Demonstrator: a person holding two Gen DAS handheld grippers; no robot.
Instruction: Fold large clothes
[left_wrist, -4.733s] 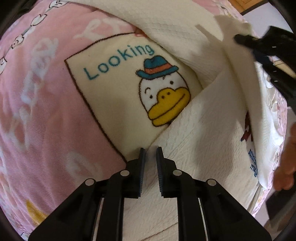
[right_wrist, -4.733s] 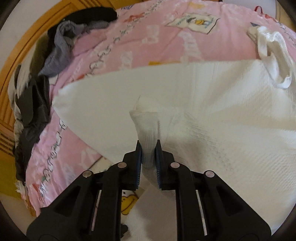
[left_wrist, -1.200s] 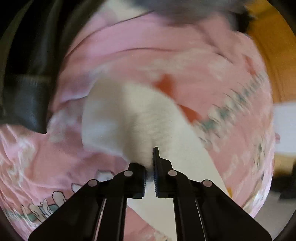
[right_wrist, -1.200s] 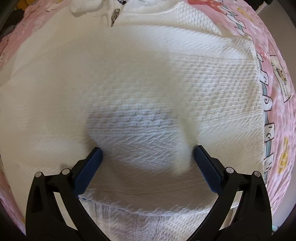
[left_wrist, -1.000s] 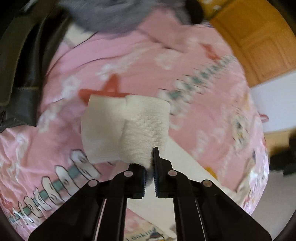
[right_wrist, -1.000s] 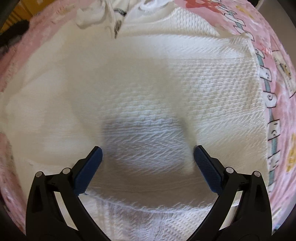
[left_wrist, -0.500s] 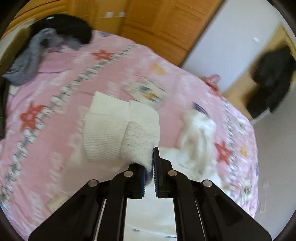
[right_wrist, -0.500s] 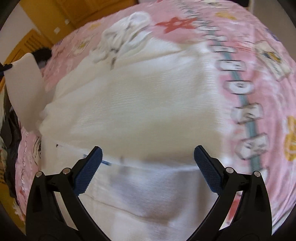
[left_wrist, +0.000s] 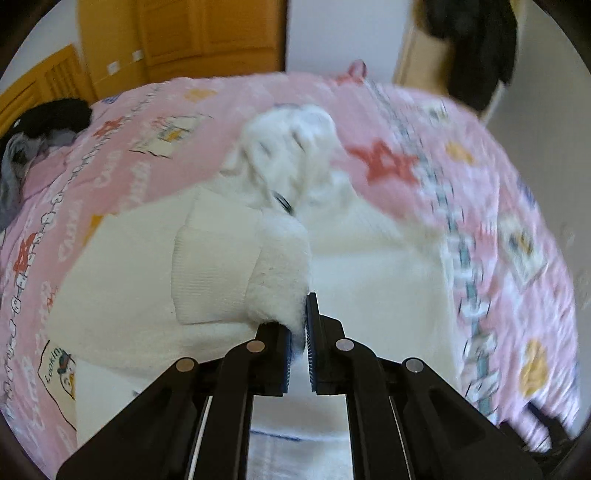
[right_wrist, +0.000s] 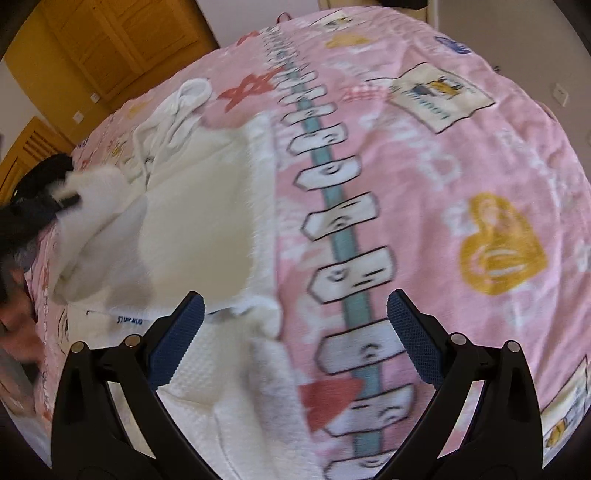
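Right of white garment (right_wrist: 207, 225): pink blanket (right_wrist: 461, 166) lies bare, open passage for right claw (right_wrist: 295, 332). Far left: dark clothes pile (left_wrist: 40, 125) blocks the bed edge.

A bed (left_wrist: 424, 122) carries everything, covered by a pink blanket (right_wrist: 461, 166) printed with red stars, yellow shapes, cream cartoon panels and a teal stripe of white tiles. A large white garment (left_wrist: 369, 288) lies spread directly on the blanket; in the left wrist view it fills the centre, its bunched white end (left_wrist: 291, 147) toward 12 o'clock. In the right wrist view the garment (right_wrist: 207, 221) sits toward 9 o'clock, its textured edge beside the teal stripe. Dark and grey clothes (left_wrist: 40, 136) are heaped on the blanket at 10 o'clock in the left wrist view.
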